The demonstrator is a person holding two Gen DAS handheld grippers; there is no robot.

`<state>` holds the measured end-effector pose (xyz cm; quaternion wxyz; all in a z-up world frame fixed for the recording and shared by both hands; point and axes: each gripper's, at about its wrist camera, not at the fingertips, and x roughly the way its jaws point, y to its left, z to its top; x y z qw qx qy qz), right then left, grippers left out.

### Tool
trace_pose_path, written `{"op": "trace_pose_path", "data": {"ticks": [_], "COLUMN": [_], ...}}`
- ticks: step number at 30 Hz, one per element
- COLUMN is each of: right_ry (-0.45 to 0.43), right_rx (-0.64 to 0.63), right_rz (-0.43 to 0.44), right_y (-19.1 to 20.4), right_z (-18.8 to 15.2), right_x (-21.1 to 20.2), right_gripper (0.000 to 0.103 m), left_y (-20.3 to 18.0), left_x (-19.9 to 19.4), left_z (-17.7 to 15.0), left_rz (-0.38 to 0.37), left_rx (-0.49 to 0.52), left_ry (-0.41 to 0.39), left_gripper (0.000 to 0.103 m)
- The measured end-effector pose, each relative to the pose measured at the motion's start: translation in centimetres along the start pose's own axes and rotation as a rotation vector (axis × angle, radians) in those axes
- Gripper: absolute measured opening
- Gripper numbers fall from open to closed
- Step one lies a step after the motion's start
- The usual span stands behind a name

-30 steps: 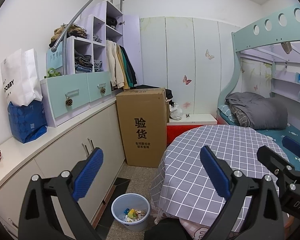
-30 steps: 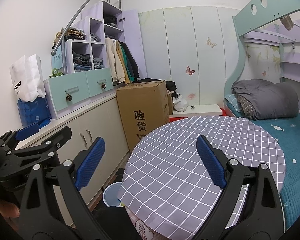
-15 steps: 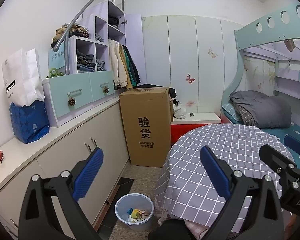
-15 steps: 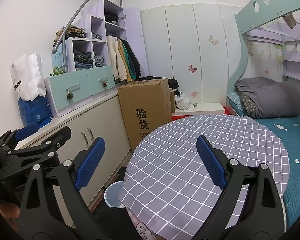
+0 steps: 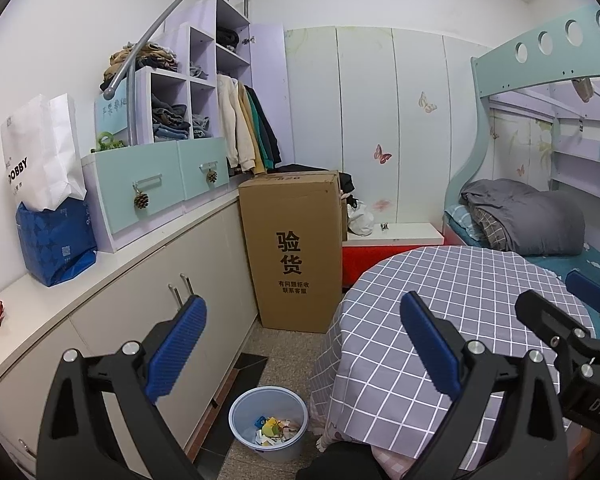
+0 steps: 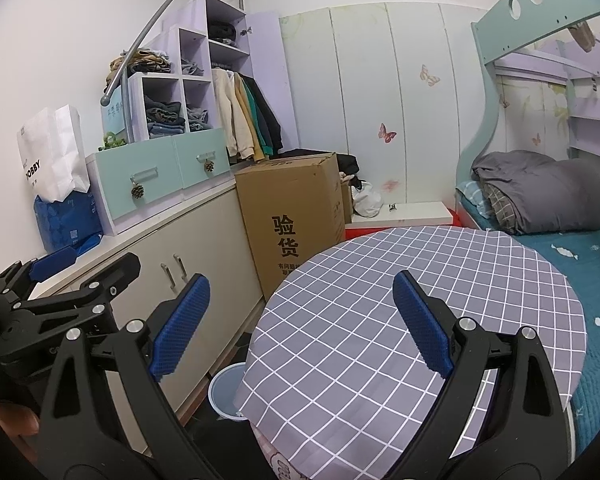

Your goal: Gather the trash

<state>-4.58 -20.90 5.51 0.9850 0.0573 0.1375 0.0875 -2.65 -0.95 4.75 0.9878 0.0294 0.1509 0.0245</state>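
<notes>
- Both claws, left claw point(image 5: 302, 354) and right claw point(image 6: 300, 326), stay released, empty.
- Views have risen slightly; trash bin point(image 5: 268, 420) holds scraps, checked bench point(image 6: 400, 320) bare: collecting looks finished.

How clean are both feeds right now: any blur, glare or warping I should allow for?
Left wrist: sharp, evenly lit, no glare; fisheye bends the cabinet run and darkens corners. Right wrist: equally sharp; the table hides most of the bin.

Both the left gripper point(image 5: 302, 346) and right gripper point(image 6: 300, 324) are held level, fingers point(image 5: 428, 346) spread wide, empty.
</notes>
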Motion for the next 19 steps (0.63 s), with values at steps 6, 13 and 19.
{"op": "trace_pose_path", "data": {"ticks": [6, 13, 19], "right_ry": [0.007, 0.036, 0.093], "right_rx": [0.010, 0.045, 0.070], "right_rz": [0.001, -0.019, -0.056], "right_y": [-1.2, -4.3, -7.8], "right_z": [0.2, -0.1, -0.6], "right_x": [1.0, 3.1, 5.3], "right_gripper": [0.091, 0.091, 0.091], "left_y": [-0.1, -1.4, -3.9], "left_x": [0.4, 2.3, 5.1], "left_z": [0.1, 0.7, 0.8], "left_rz": [0.004, 0.010, -0.010], "left_rx": [0.000, 0.000, 0.017], "left_ry": [0.002, 0.015, 0.056], "left_gripper": [0.095, 0.095, 0.095]}}
